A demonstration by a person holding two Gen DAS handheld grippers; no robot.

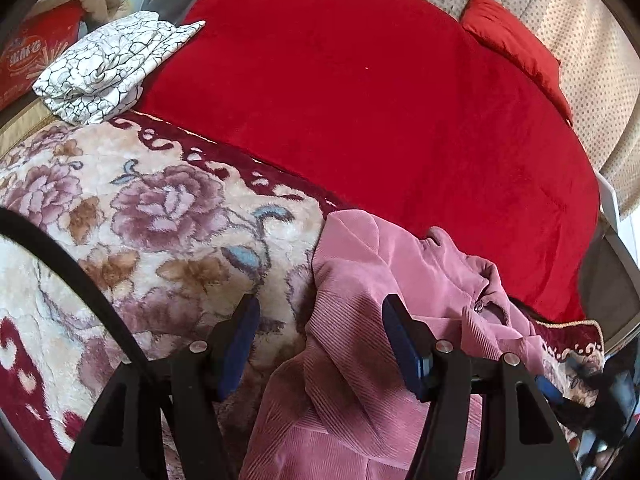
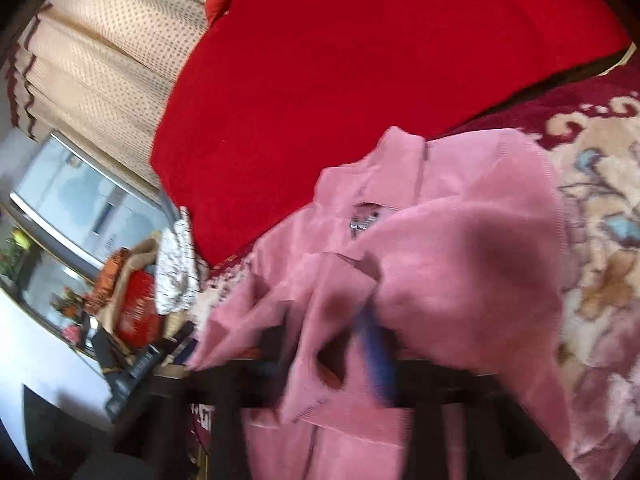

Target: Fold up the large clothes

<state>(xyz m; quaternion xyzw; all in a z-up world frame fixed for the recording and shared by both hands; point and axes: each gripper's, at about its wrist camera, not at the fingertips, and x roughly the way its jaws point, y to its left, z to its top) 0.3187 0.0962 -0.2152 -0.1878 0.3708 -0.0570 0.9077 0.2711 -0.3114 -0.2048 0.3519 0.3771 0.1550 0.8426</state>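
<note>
We read the pink corduroy jacket [image 1: 360, 280] as soft, limp and fairly heavy for its kind: the ribbed cloth slumps into thick folds and will sag wherever we lift it. It lies crumpled on the floral blanket [image 1: 160, 208], at that blanket's edge where it meets the red cover [image 1: 360, 100], with the collar and a button turned toward the red. The nap should grip well, so we expect little slipping, and nothing here looks fragile except perhaps the button.

The left gripper [image 1: 320, 344] hangs over the jacket with its jaws spread. One blue pad sits above the floral blanket and the other above the pink cloth, and neither pinches anything. In the blurred right wrist view the right gripper [image 2: 332, 360] also seems spread, with a pink fold draped loosely between its fingers rather than clamped. We cannot tell whether the cloth touches a pad.

For a fold we would take hold at the firm, doubled parts: a shoulder seam, the hem or the front placket, not the loose middle, which would only bunch.

The floral blanket is deep plush with roses and a dark red scrolled border. The red cover is smooth and velvety. Beyond the floral blanket, on its far side, lies a folded white cloth [image 1: 112, 68] with a black crackle print.
</note>
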